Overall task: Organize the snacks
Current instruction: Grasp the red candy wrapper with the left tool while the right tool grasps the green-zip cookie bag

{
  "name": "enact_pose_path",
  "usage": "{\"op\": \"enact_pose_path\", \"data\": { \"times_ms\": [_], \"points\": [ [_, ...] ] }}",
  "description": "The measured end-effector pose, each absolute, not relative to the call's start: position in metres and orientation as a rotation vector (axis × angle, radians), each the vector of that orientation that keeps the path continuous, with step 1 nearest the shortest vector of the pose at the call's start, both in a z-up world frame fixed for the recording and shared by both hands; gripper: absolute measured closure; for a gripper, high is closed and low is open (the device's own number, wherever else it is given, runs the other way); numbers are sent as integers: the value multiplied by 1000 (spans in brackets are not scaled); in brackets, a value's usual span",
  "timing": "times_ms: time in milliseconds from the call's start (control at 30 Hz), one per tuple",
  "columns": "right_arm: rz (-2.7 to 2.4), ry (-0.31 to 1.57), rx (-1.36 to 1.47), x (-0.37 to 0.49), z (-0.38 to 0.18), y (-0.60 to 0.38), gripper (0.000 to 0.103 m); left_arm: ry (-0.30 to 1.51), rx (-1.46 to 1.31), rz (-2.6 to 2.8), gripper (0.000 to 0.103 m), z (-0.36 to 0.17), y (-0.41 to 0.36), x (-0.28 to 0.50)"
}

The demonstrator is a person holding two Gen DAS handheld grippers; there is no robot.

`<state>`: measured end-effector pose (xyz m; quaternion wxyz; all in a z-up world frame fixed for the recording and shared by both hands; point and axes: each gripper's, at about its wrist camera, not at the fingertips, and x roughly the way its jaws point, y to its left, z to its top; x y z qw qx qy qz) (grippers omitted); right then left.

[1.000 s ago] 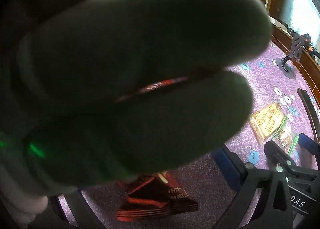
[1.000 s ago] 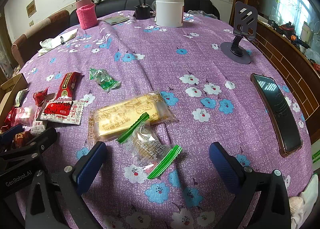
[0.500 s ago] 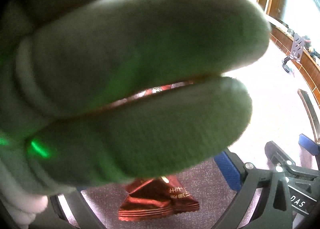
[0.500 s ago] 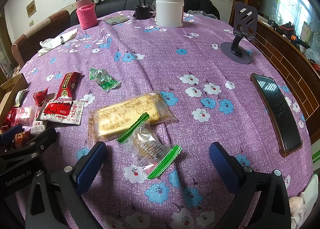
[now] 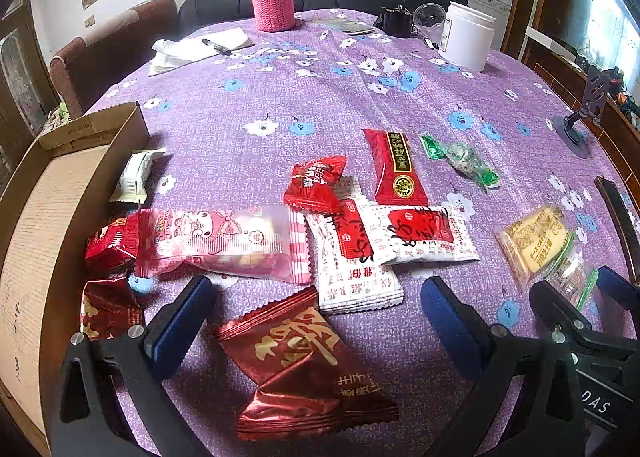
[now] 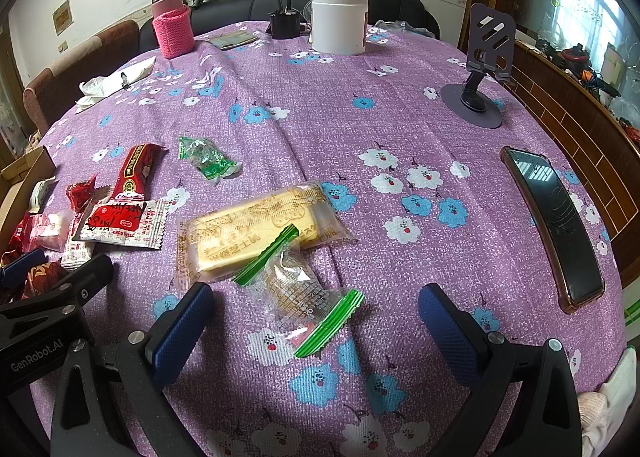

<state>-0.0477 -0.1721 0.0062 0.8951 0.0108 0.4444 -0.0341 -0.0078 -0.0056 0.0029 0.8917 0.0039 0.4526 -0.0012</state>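
Note:
My left gripper [image 5: 316, 321] is open over a dark red snack packet [image 5: 304, 365] that lies between its fingers. Past it lie a pink cartoon packet [image 5: 224, 245], white-and-red packets [image 5: 420, 235], a small red packet [image 5: 316, 185], a long red packet [image 5: 394, 167] and a green candy [image 5: 460, 159]. A cardboard box [image 5: 52, 217] stands at the left. My right gripper [image 6: 316, 321] is open over a clear green-edged cracker packet [image 6: 300, 289], beside a yellow cake packet [image 6: 256, 233].
A phone [image 6: 556, 225] lies at the right edge and a phone stand [image 6: 480, 69] behind it. A white jar [image 6: 339, 21], a pink-sleeved flask [image 6: 171, 25], a dark cup [image 6: 285, 23] and tissues with a pen [image 5: 196, 49] stand at the far side.
A gloved hand that covered the left wrist camera has moved away, so the table and snacks show. The right gripper has not moved.

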Motion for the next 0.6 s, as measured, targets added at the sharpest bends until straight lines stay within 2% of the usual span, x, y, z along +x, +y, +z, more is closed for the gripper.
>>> {"op": "enact_pose_path", "data": {
  "times_ms": [333, 600],
  "points": [
    [-53, 931, 21, -50, 6, -173, 1, 944, 11, -5, 0, 4, -10, -7],
    [-66, 985, 26, -60, 7, -171, 1, 1043, 63, -101, 0, 4, -1, -17]
  ]
}}
